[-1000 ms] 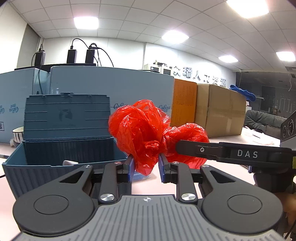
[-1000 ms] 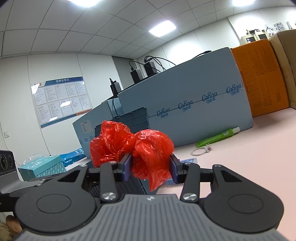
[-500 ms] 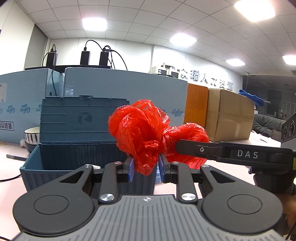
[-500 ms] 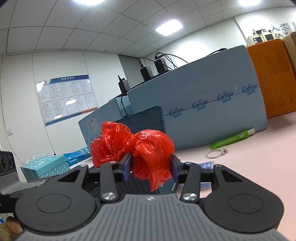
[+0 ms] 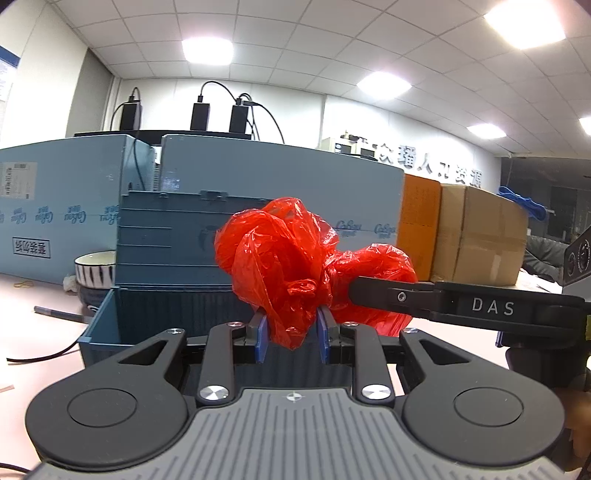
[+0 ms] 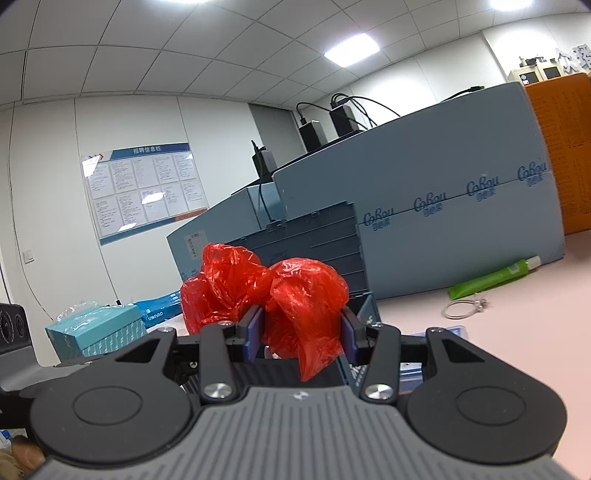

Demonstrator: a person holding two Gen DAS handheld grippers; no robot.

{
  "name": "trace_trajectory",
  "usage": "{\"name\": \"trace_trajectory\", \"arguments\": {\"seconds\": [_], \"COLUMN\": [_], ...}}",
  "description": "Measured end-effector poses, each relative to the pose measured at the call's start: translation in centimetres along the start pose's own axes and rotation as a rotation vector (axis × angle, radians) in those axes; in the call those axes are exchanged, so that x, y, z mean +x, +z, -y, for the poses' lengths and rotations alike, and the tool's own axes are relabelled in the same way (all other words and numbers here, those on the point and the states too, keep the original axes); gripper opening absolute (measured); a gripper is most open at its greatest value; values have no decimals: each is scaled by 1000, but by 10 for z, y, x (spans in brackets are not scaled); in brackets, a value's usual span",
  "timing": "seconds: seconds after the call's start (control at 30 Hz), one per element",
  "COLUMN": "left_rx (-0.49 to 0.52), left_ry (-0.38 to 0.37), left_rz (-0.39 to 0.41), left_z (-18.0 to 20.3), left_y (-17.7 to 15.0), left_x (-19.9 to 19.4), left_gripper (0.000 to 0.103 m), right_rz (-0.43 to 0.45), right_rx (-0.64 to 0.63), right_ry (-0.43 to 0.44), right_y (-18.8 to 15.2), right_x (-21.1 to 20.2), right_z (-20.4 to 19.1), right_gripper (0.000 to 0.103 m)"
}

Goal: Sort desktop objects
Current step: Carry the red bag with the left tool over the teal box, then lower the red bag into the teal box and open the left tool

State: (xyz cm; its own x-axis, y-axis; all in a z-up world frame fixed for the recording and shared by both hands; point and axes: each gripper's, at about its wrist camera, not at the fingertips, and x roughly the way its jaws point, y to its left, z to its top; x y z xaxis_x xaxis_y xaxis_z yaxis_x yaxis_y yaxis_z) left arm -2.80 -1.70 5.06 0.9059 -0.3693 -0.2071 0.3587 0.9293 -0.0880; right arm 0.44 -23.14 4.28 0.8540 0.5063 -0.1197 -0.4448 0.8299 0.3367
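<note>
Both grippers have drifted sideways with the red plastic bag [image 5: 284, 266], so the open blue box [image 5: 155, 306] now sits behind it rather than off to one side. Left gripper [image 5: 291, 336] and right gripper [image 6: 301, 332] each clamp a bunched end, holding it in the air above the desk [image 6: 517, 332].

Ceiling panels [image 5: 524, 22] blowing out w/ glare, room looking bright, soft shadows, fisheye bending edges, corners vignetting, focus staying sharp
</note>
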Motion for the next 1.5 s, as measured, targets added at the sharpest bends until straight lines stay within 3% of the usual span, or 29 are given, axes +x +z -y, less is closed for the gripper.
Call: {"name": "trace_trajectory", "arguments": {"seconds": [0.9, 1.0, 1.03, 1.07, 1.13, 1.2, 1.3, 1.5], "left_rx": [-67, -80, -85, -89, -98, -109, -120, -111], "left_ry": [93, 102, 112, 125, 141, 146, 150, 169], "left_rz": [11, 21, 29, 40, 93, 141, 128, 111], "left_z": [-37, -40, -40, -41, -42, -44, -45, -44], "left_y": [-6, -5, -5, -5, -5, -5, -5, -5], "left_x": [29, 29, 29, 27, 20, 13, 15, 20], "left_gripper": [25, 34, 49, 72, 92, 94, 96, 97], "right_rz": [-19, -15, -14, -14, -15, -3, 24, 39], "right_rx": [14, 18, 20, 27, 41, 40, 26, 14], "right_ry": [43, 43, 41, 44, 49, 53, 51, 47], "right_y": [-9, -8, -7, -7, -6, -6, -6, -6], "right_x": [46, 51, 52, 53, 55, 55, 53, 56], "right_z": [10, 11, 12, 13, 16, 16, 15, 18], "right_gripper": [48, 48, 49, 50, 54, 65, 84, 88]}}
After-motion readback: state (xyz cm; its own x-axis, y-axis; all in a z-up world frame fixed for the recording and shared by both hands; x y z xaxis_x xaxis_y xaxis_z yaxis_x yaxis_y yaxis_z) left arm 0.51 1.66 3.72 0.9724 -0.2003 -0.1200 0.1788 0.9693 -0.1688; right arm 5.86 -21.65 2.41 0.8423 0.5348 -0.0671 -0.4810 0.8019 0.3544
